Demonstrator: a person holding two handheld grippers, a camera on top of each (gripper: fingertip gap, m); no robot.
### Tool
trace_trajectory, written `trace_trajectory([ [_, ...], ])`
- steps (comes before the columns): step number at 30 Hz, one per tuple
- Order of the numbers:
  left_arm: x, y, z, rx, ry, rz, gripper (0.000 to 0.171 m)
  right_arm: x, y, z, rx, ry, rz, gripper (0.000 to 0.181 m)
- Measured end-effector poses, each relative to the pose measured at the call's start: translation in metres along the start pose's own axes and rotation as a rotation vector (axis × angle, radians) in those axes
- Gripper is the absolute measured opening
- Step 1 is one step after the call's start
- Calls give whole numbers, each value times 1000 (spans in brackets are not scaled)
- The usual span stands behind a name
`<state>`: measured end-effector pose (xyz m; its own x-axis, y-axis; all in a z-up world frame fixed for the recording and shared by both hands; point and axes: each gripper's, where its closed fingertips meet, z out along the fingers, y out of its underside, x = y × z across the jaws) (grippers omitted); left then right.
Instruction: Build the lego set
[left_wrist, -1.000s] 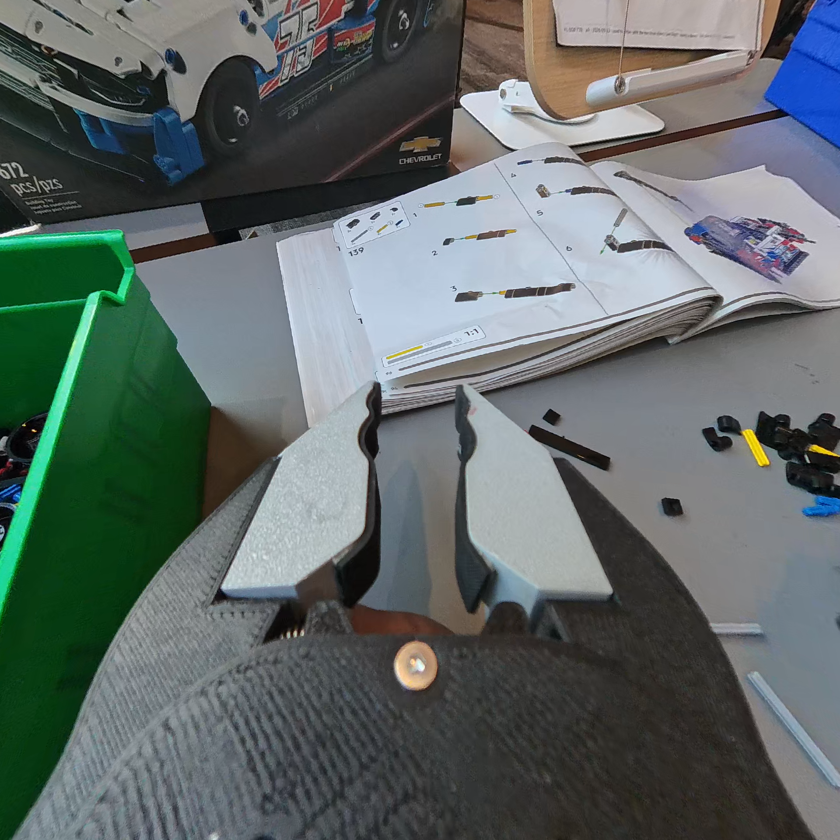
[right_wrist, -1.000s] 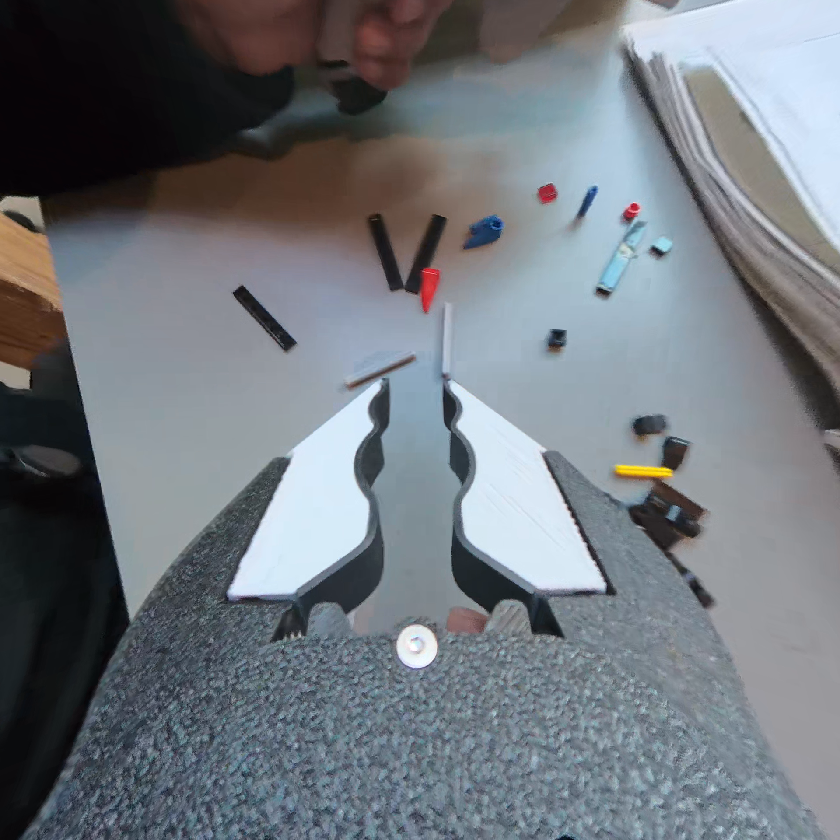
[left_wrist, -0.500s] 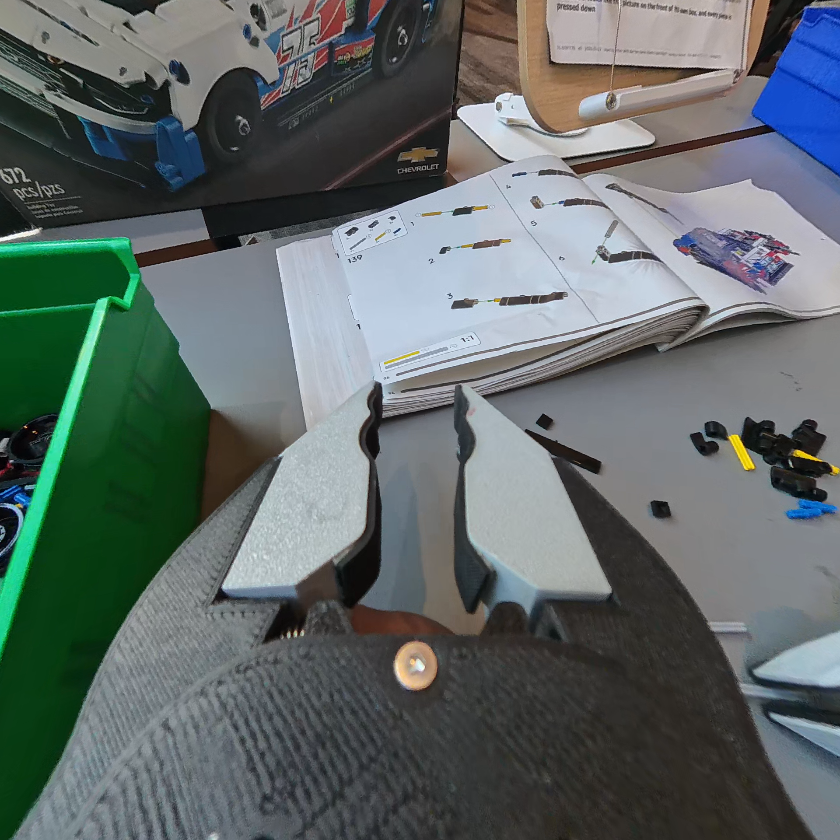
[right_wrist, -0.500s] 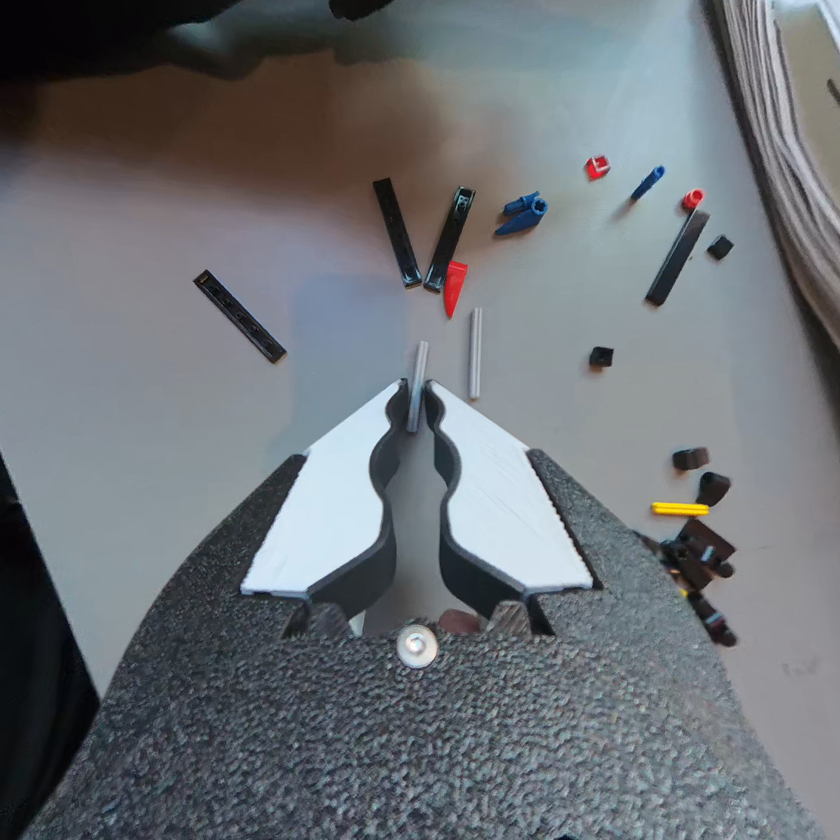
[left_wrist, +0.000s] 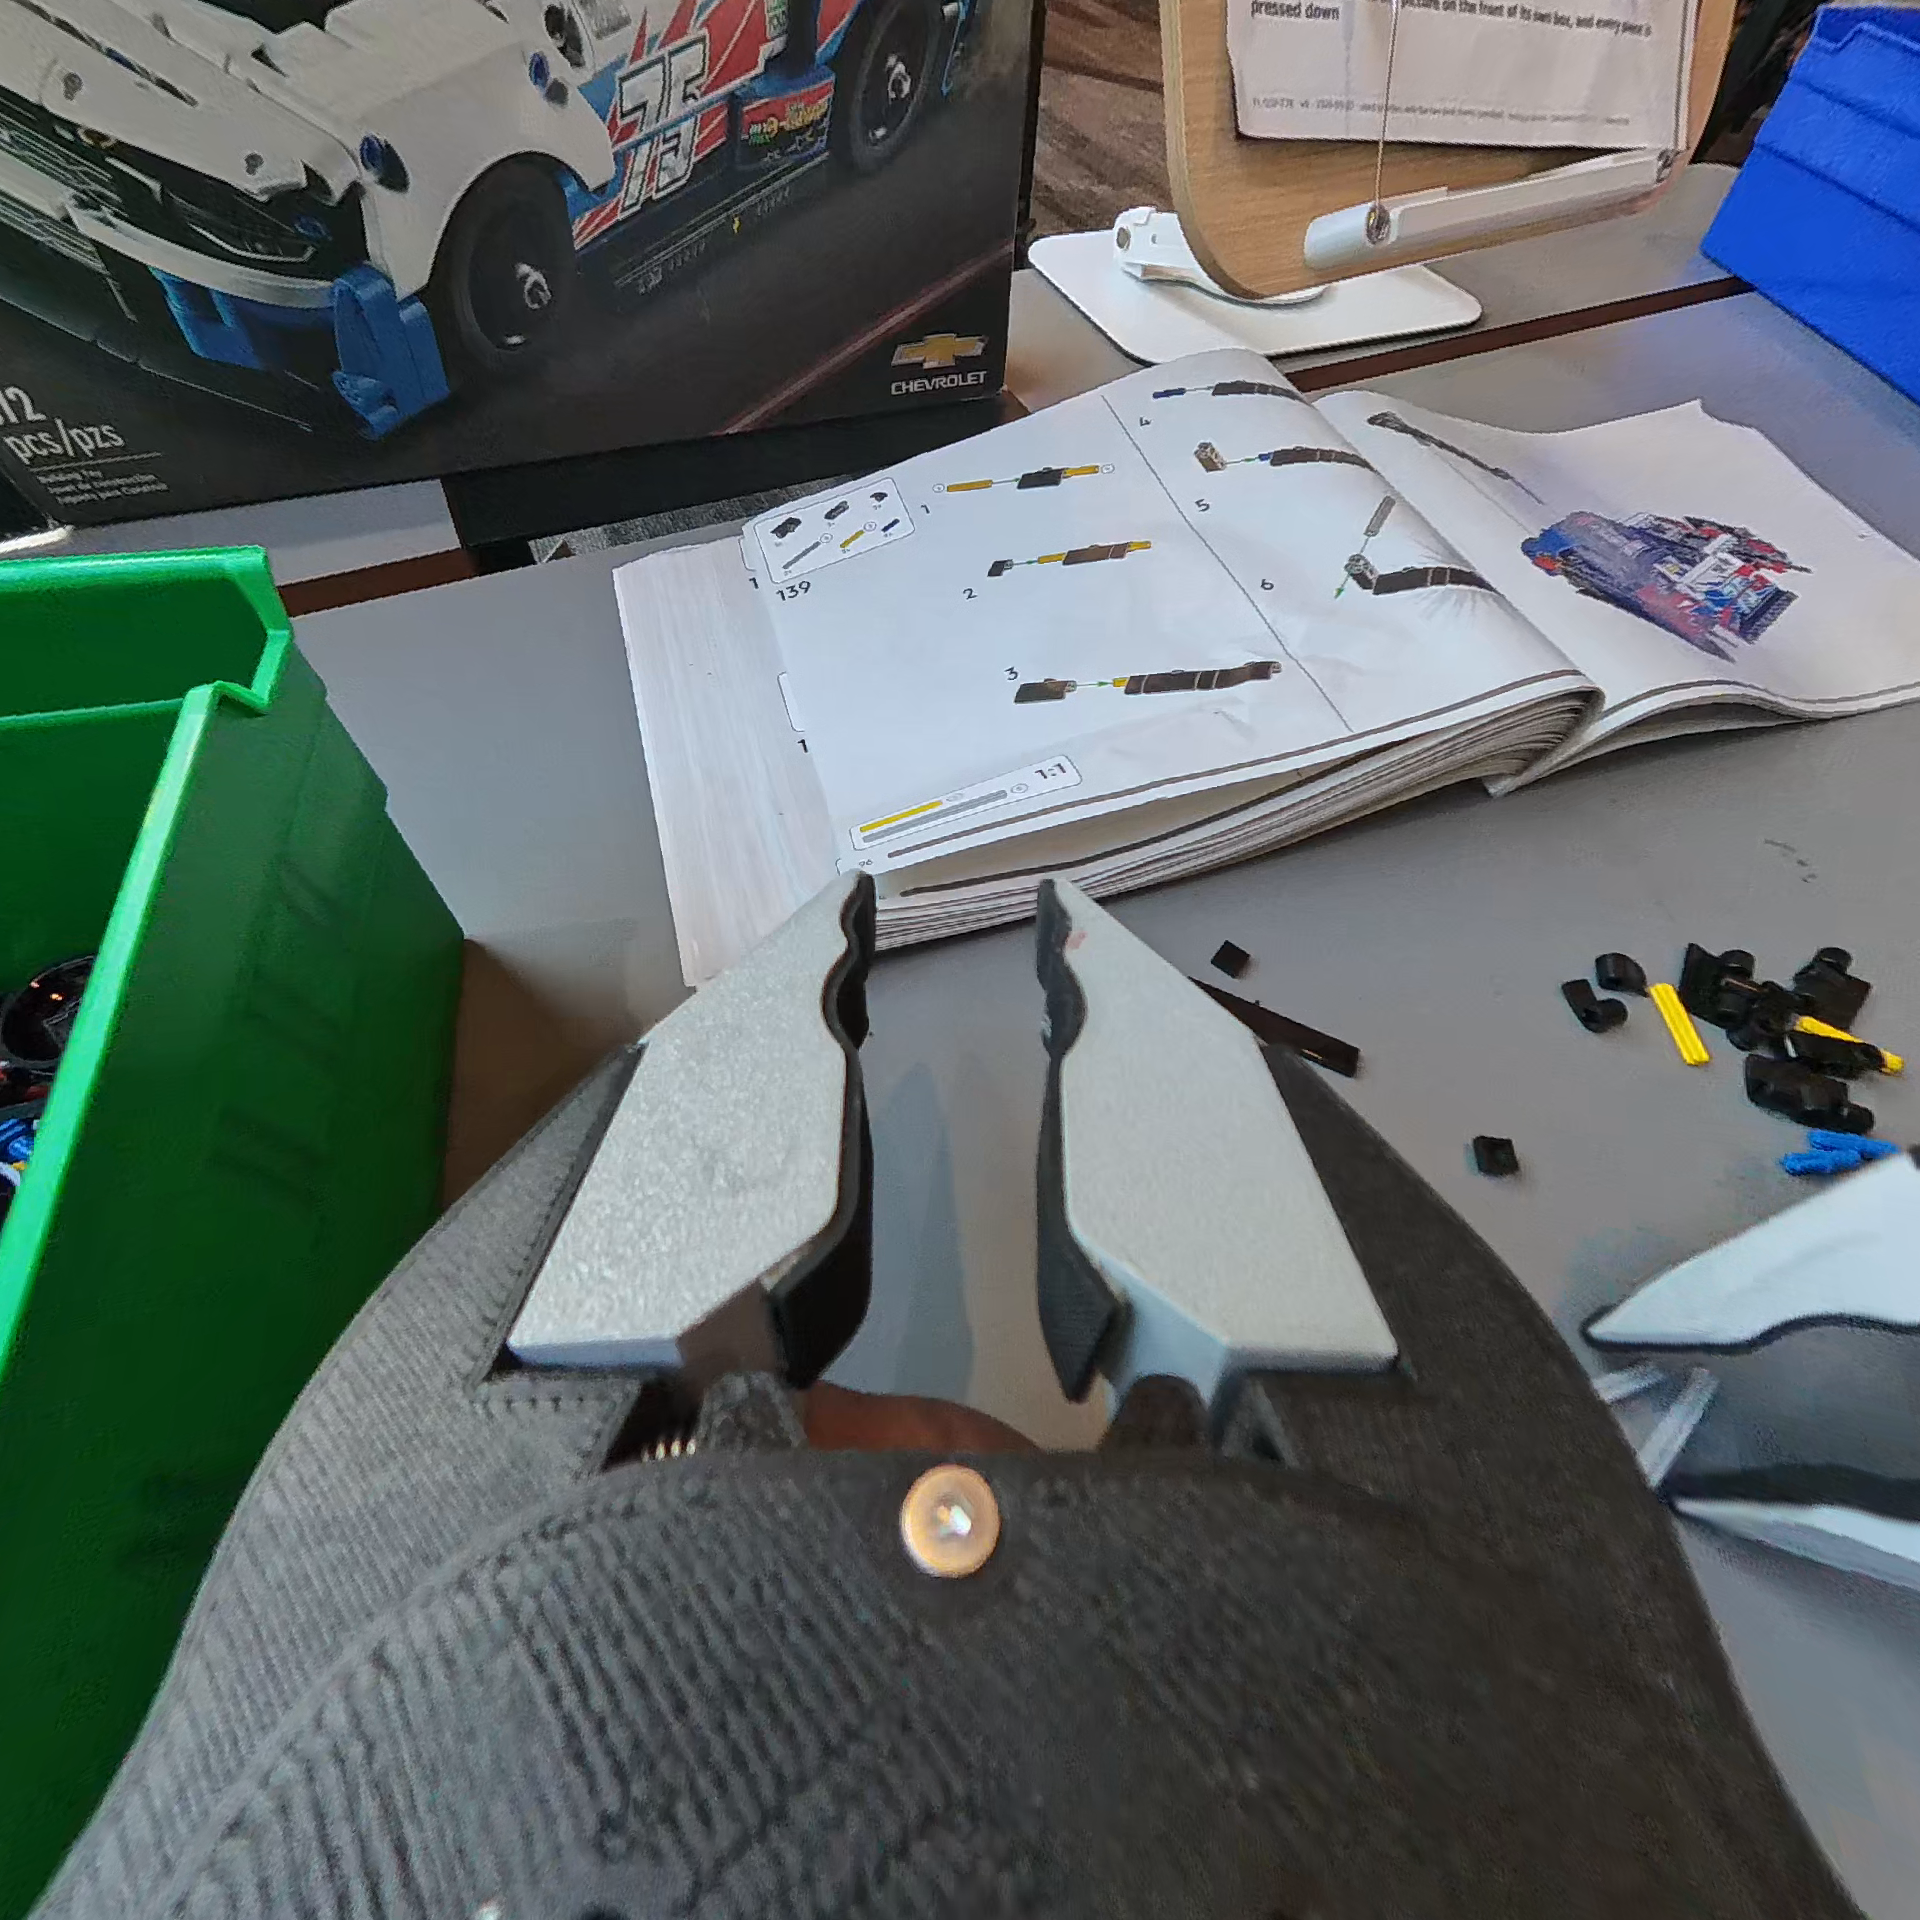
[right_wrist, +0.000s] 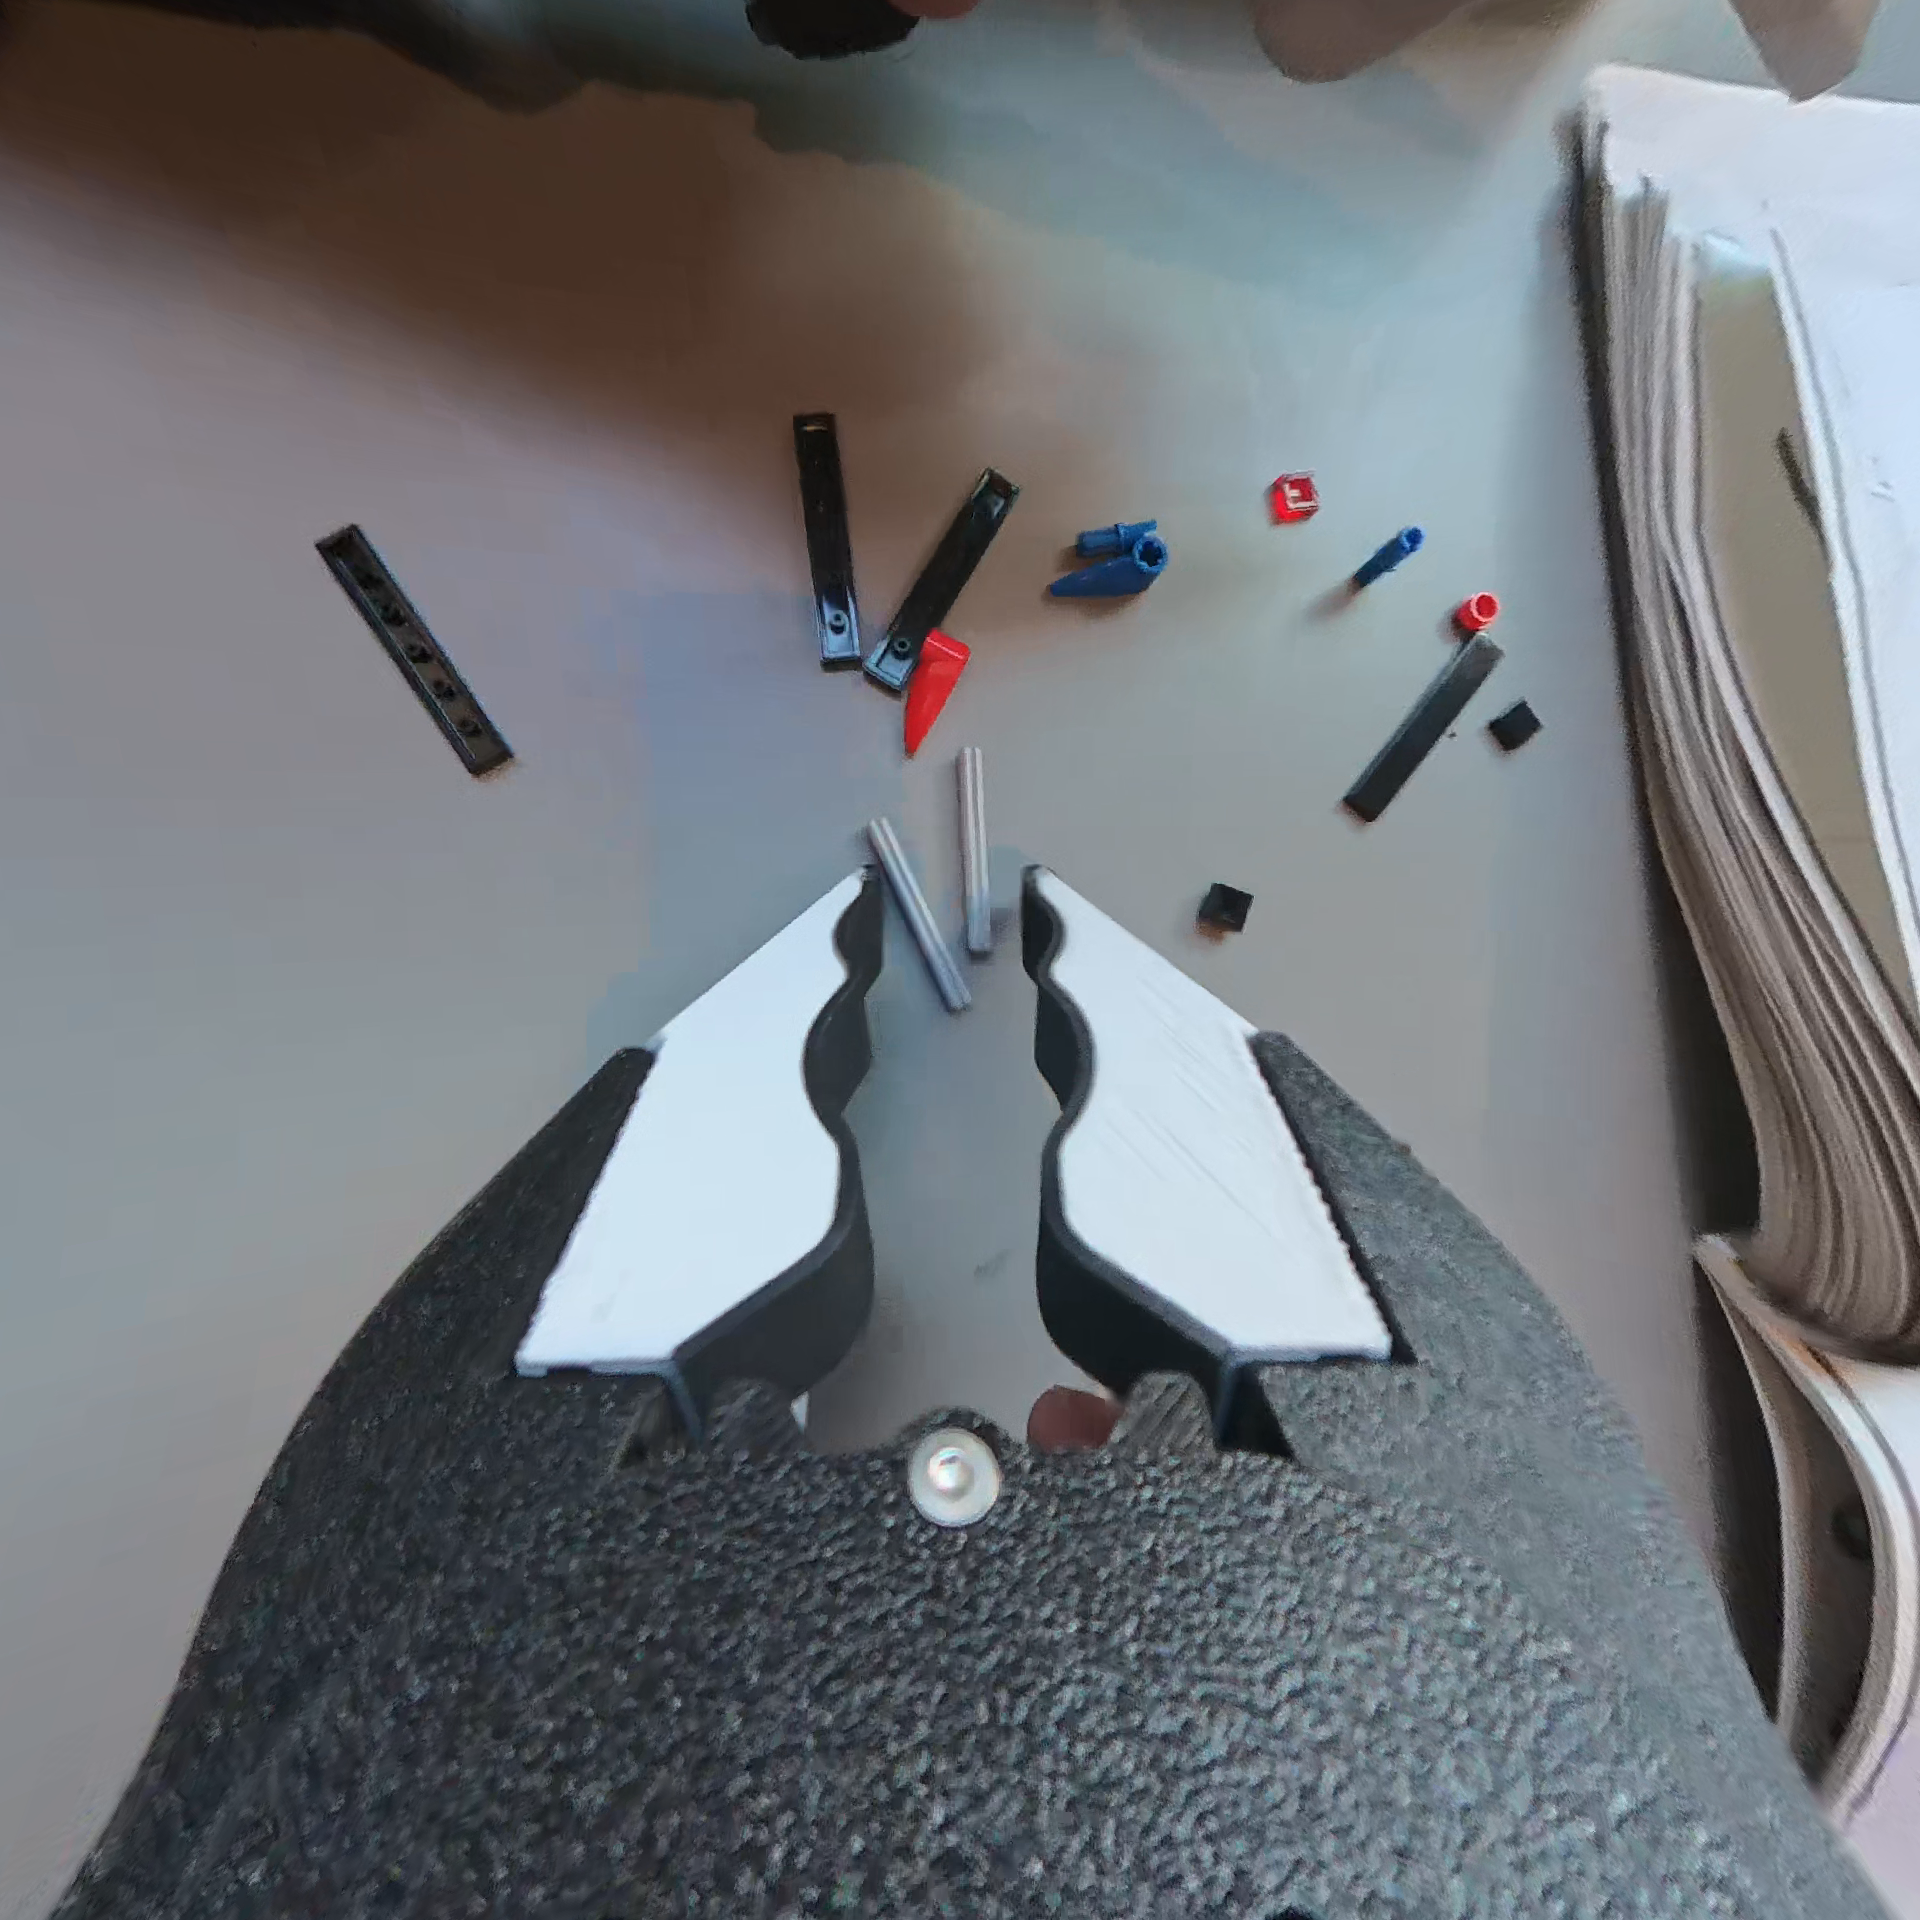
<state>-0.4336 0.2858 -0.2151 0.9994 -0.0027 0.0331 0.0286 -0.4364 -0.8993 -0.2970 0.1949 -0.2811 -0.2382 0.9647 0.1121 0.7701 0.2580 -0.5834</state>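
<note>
your right claw (right_wrist: 951, 883) hangs spread over two grey axles (right_wrist: 920, 914) lying on the worktop (right_wrist: 312, 935), long axes running roughly along its fingers, the nearer one between the tips. your left claw (left_wrist: 951, 904), also spread and empty, sits farther off.

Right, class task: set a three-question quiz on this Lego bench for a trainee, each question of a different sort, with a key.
1. True or false: the right tool is shut on a grey axle.
2. Multiple choice: the red wedge piece lies nearest to A) the green bin, B) the two black plates, C) the yellow axle.
3. Fill in: the left tool points toward the open ______.

Key
1. False: it is open, and two grey axles lie loose on the table at its tips.
2. B
3. instruction booklet
</note>
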Motion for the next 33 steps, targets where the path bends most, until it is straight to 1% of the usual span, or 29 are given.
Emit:
trace_trajectory([
  [1, 0, 0, 0, 1, -1, 2, 28, 0, 1, 1, -7, -42, -2, 21],
  [2, 0, 0, 0, 3, -2, 4, 28, -2, 2, 2, -9, -87, 5, 12],
  [3, 0, 0, 0, 3, -2, 4, 28, -2, 2, 2, -12, -122, 18, 9],
  [6, -1, 0, 0, 2, -4, 0, 28, 0, 6, -1, -35, -139, 63, 7],
  [9, -2, -1, 0, 3, -1, -7, 28, 1, 21, -11, -72, -84, 94, 7],
  [13, 2, -1, -1, 4, 8, -3, 28, 6, 48, -30, -134, 38, 155, 7],
  [17, 6, 1, 0, -2, 11, 11, 28, 17, 67, -45, -179, 172, 137, 10],
  [20, 7, 2, 1, -4, 8, 19, 28, 23, 69, -52, -164, 223, 164, 12],
  [22, 6, 2, 1, -5, 6, 18, 28, 24, 70, -59, -155, 249, 174, 18],
  [26, 5, 2, 1, -4, 5, 15, 28, 27, 73, -80, -102, 302, 215, 18],
  [30, 8, 2, 1, -2, 15, 25, 32, 45, 91, -110, -47, 409, 334, 18],
  [33, 13, 3, 2, 0, 30, 45, 37, 53, 98, -121, 10, 400, 431, 19],
])
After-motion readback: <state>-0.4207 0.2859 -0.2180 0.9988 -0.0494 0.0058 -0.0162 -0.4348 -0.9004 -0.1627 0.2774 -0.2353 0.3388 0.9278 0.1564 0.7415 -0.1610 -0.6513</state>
